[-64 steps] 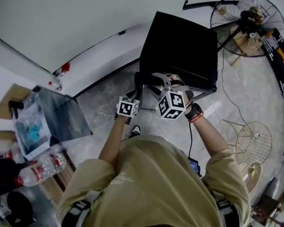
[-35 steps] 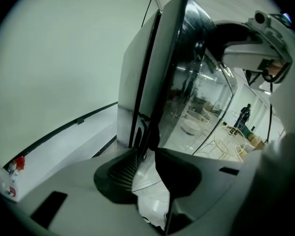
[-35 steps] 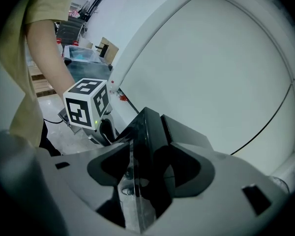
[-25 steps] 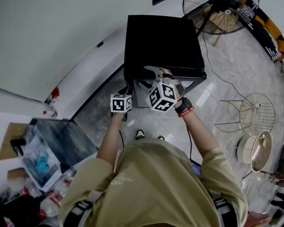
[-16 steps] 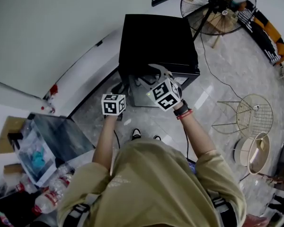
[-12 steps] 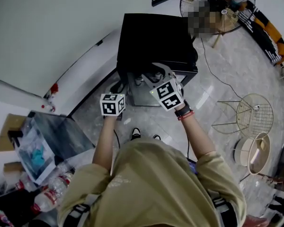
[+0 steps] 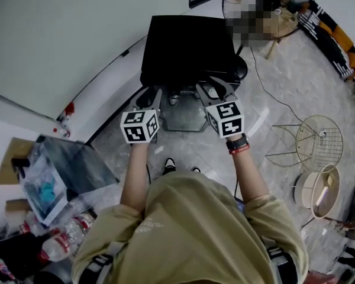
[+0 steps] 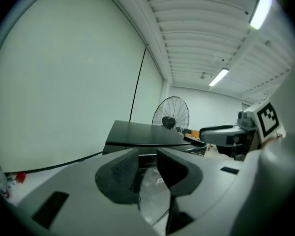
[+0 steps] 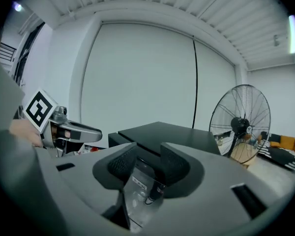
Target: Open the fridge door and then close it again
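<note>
I'm looking into a bare, workshop-like test room, blank white walls point(image 8: 64, 82), ribbed ceiling point(image 8: 201, 23), strip lights point(image 8: 219, 76), industrial floor fan point(image 9: 239, 126), loose wire fan guards point(image 7: 318, 152), tiled floor point(image 7: 296, 93)

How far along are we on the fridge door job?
Done: the fridge door looks shut, so the open-and-close may be over, though this moment alone cannot prove it. In hand: nothing. The left gripper, jaws just opened a little, and right gripper, jaws just narrowed, are both empty, clear of the door. Left: perhaps nothing.
</note>
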{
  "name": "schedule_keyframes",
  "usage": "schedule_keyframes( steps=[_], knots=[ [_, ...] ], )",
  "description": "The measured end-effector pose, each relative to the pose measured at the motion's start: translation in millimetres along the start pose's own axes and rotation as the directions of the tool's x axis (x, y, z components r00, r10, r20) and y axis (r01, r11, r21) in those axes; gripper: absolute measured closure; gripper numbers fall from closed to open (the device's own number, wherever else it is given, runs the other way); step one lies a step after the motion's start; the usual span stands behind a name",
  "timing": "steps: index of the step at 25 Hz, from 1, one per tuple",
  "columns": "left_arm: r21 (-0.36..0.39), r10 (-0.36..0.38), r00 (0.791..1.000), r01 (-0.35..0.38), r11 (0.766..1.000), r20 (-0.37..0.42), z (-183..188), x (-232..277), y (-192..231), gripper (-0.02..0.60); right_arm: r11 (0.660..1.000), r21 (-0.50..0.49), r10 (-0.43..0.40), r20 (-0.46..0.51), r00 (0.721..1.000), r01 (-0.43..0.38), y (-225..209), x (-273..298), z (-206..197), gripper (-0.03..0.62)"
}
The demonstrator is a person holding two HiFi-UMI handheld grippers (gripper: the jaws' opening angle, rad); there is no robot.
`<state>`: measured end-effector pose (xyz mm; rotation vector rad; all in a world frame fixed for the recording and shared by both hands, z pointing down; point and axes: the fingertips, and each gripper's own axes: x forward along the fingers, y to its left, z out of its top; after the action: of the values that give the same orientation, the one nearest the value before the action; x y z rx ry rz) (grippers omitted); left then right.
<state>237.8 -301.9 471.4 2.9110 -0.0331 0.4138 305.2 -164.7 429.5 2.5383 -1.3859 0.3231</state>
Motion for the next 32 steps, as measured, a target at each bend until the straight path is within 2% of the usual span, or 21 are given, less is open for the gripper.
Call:
schedule_keyframes(
  steps=[5, 11, 18, 26, 32],
  knots=[
    [0.036, 0.009, 0.998, -0.011, 0.999, 0.06, 27, 0, -16, 0.479, 0.993, 0.079, -0.087, 0.039, 0.995, 0.084, -22, -24, 2, 0.467],
    [0.108, 0.014, 0.989, -0.03, 0.994, 0.15, 58, -4, -47, 0.508, 0.983, 0.09, -0.167, 0.091, 0.982, 0.159, -43, -53, 6, 0.519],
    [0.164, 0.008, 0.985, -0.037, 0.986, 0.175, 62, -2, -61, 0.536, 0.963, 0.141, -0.248, 0.141, 0.958, 0.228, -53, -66, 13, 0.571],
    [0.169, 0.02, 0.984, -0.05, 0.984, 0.178, 54, 0, -70, 0.555, 0.959, 0.149, -0.259, 0.109, 0.96, 0.242, -61, -71, 3, 0.572],
    [0.168, 0.011, 0.989, -0.036, 0.985, 0.146, 38, 2, -72, 0.555, 0.966, 0.154, -0.22, 0.075, 0.973, 0.207, -49, -62, -8, 0.572]
  ],
)
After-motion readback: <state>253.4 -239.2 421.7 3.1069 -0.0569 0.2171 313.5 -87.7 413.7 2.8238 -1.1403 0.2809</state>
